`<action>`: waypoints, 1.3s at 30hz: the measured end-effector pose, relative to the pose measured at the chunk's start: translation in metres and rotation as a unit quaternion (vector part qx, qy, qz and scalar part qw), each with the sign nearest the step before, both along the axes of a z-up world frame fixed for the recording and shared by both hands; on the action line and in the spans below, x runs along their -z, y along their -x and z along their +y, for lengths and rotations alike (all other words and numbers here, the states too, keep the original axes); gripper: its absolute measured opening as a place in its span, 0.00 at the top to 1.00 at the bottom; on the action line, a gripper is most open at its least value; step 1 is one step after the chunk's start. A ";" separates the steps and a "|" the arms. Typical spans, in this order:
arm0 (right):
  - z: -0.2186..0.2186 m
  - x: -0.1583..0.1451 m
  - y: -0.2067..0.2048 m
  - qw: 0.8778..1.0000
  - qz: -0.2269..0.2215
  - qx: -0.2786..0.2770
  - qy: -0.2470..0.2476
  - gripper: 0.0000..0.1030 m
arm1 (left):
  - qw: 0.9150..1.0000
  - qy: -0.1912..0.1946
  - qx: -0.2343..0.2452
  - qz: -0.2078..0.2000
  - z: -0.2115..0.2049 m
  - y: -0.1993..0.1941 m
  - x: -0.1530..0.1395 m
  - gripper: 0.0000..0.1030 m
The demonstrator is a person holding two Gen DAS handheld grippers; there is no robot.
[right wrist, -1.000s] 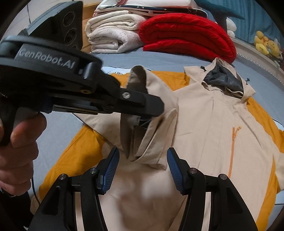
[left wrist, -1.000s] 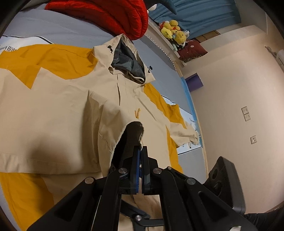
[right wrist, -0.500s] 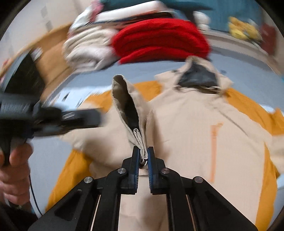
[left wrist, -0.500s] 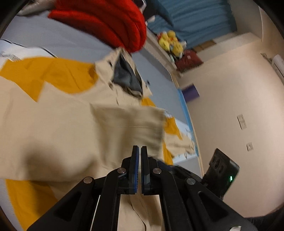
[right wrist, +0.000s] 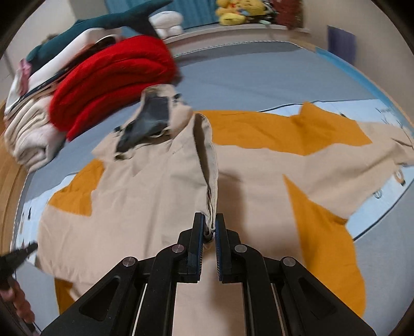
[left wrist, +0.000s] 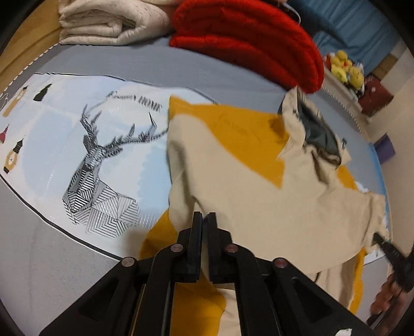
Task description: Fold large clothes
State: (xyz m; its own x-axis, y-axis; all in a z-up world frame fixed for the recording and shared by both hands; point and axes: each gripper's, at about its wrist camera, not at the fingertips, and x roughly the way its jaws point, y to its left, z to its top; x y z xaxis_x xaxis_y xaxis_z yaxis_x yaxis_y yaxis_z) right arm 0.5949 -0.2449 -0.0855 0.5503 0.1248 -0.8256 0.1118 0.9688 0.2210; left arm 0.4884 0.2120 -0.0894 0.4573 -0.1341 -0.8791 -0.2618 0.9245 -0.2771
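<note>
Beige jacket [right wrist: 160, 186] hem pinched in right gripper [right wrist: 210, 227], fold ridge running to 12 o'clock; left gripper [left wrist: 204, 219] nearly closed, grip unclear, cloth at 1 o'clock

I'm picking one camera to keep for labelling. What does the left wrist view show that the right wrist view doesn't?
Only the left wrist view shows the deer print on the bedcover. Only the right wrist view shows the right gripper shut on a raised fold of the jacket, plus a teal plush. Both show the jacket, its grey-lined hood and the red blanket.
</note>
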 end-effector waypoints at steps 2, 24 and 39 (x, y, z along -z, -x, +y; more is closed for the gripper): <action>-0.010 0.002 -0.003 1.000 -0.001 0.009 0.000 0.91 | 1.000 -0.005 0.011 0.009 -0.007 -0.001 0.008 0.97; -0.050 -0.042 0.001 0.991 -0.107 0.011 -0.078 0.90 | 0.999 0.001 0.041 0.008 -0.028 -0.009 0.024 0.81; -0.088 0.025 -0.032 0.996 0.009 0.066 -0.051 0.40 | 0.997 -0.033 0.056 0.039 -0.032 -0.009 0.041 0.78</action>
State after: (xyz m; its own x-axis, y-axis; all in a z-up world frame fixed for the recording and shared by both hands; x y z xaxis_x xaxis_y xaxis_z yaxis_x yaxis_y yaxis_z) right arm 0.6271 -0.3332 -0.1109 0.5532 0.1364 -0.8218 0.2419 0.9177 0.3152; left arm 0.4974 0.1796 -0.1302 0.3731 -0.1214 -0.9198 -0.1739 0.9647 -0.1979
